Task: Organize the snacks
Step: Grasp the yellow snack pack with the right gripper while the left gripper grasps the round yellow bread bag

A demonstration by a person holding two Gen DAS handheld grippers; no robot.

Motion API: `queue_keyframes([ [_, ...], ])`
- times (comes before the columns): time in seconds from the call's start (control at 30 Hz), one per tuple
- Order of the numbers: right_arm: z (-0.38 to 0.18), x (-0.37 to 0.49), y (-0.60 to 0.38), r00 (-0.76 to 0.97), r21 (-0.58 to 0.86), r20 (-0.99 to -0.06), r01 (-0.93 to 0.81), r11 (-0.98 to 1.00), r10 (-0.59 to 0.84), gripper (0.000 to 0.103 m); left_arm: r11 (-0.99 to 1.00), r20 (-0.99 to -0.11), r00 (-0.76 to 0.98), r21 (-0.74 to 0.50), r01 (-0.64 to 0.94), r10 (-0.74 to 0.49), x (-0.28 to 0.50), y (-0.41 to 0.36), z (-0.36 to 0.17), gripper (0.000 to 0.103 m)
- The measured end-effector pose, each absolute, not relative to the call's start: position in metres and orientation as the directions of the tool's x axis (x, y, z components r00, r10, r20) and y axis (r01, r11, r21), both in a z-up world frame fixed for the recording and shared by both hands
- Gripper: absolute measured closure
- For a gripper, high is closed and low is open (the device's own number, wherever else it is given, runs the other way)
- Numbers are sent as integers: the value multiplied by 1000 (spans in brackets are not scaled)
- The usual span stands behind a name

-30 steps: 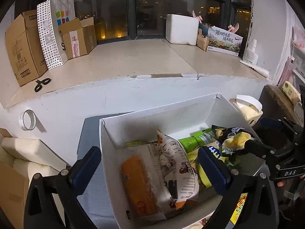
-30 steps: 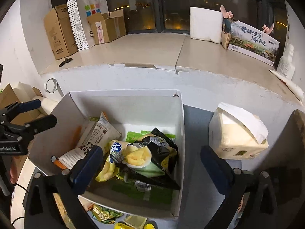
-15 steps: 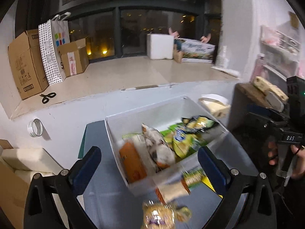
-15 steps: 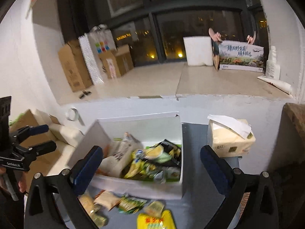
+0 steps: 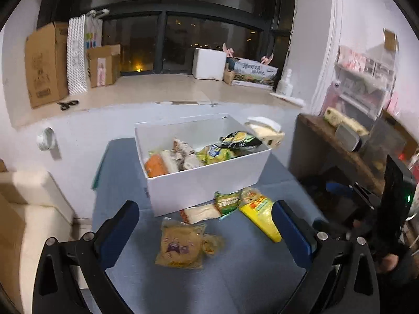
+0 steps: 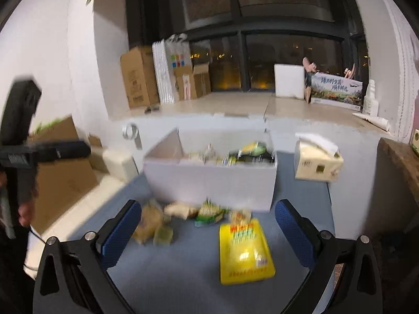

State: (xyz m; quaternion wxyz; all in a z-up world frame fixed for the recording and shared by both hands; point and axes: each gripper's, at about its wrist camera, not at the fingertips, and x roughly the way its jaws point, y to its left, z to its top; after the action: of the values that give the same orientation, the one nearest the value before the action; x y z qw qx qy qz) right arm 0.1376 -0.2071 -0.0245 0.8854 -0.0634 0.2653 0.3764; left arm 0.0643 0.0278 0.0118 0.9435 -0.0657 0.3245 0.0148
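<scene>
Centre frame, left wrist view: white box on the blue table, holding an orange packet and green-yellow bags. Loose snacks lie lower centre, in front of the box: tan bag, yellow packet, small green packet. Left gripper spread wide, empty, above the tan bag. Right gripper also spread wide, empty; view blurred. Tissue pack right of the box.
</scene>
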Motion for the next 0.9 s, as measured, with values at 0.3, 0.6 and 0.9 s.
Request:
queue_keyframes([
  [0.3,-82,134,-192,498,62,-656,-713,698,567,0,986,-637,770,-147,-74,-38,59,28,-12,0],
  [0.6,-126,186,-192,458,50,-753,-676,735,472,0,984,-667,744,-147,-98,-26,58,29,-28,0],
  [0.9,-162,256,-167,426,29,-814,-649,760,395,0,981,-681,732,-153,-118,-18,57,36,-34,0],
])
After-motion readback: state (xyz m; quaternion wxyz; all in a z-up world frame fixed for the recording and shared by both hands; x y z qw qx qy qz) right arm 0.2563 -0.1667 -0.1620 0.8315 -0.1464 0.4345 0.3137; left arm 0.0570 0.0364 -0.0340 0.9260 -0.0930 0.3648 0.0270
